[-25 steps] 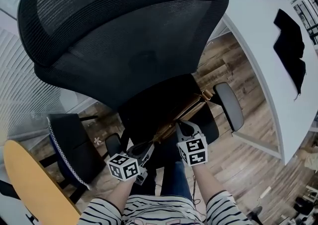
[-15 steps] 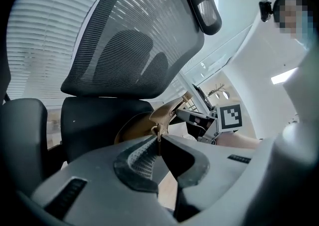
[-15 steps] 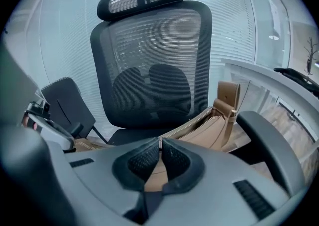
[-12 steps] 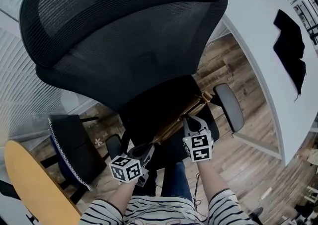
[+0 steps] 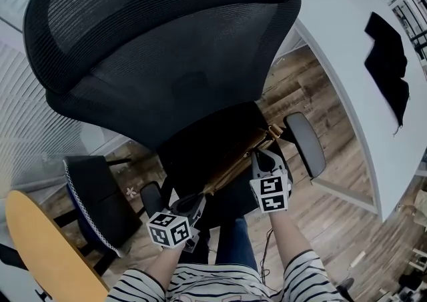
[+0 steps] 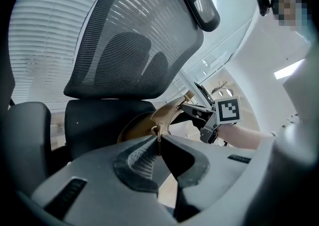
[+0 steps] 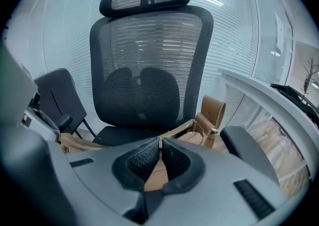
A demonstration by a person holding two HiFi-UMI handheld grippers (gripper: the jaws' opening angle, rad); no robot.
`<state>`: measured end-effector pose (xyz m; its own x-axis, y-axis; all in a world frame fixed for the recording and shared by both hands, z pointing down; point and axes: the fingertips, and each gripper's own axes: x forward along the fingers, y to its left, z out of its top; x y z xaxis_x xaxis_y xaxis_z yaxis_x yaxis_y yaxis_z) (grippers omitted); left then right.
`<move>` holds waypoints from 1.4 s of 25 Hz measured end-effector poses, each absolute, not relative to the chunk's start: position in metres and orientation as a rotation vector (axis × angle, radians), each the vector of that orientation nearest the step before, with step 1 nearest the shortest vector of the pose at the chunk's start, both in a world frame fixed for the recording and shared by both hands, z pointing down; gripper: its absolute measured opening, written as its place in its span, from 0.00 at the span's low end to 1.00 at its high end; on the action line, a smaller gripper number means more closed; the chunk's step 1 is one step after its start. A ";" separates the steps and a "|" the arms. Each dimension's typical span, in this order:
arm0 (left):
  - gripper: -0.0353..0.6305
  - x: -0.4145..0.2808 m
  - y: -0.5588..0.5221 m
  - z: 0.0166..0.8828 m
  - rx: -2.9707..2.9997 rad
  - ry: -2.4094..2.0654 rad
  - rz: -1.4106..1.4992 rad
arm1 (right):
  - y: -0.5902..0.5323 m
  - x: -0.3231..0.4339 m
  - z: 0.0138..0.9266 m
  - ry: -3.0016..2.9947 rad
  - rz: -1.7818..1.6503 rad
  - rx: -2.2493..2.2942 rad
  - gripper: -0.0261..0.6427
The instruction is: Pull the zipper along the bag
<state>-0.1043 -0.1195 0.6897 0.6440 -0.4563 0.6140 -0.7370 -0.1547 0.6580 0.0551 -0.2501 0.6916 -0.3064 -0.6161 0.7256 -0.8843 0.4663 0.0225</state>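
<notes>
A tan bag (image 5: pixel 241 157) lies on the seat of a black mesh office chair (image 5: pixel 167 61), its zipper running from near left to far right. My left gripper (image 5: pixel 198 199) is shut on the bag's near end, a small tan tab (image 6: pixel 158 131) pinched between its tips. My right gripper (image 5: pixel 261 155) sits farther along the bag and is shut on the zipper pull (image 7: pixel 160 141). In the right gripper view, zipper teeth (image 7: pixel 79 143) trail off to the left and the bag's strap loop (image 7: pixel 213 112) stands just beyond. The left gripper view shows the right gripper (image 6: pixel 185 106) over the bag (image 6: pixel 144 125).
The chair's right armrest (image 5: pixel 305 144) is close beside the right gripper. A white desk (image 5: pixel 340 87) with a black item (image 5: pixel 387 61) runs along the right. A second dark chair (image 5: pixel 100 201) and a yellow round table (image 5: pixel 40 247) stand at the left. The floor is wood.
My right gripper has moved away from me and to the right along the bag, toward its far end. The left gripper has stayed in place.
</notes>
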 end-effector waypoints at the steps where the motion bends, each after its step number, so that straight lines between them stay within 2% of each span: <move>1: 0.12 -0.104 -0.119 0.690 1.797 -0.962 0.331 | -0.252 0.057 0.691 -2.035 0.497 1.247 0.09; 35: 0.12 -0.105 -0.115 0.691 1.792 -0.974 0.343 | -0.284 0.104 0.651 -1.973 0.328 1.328 0.09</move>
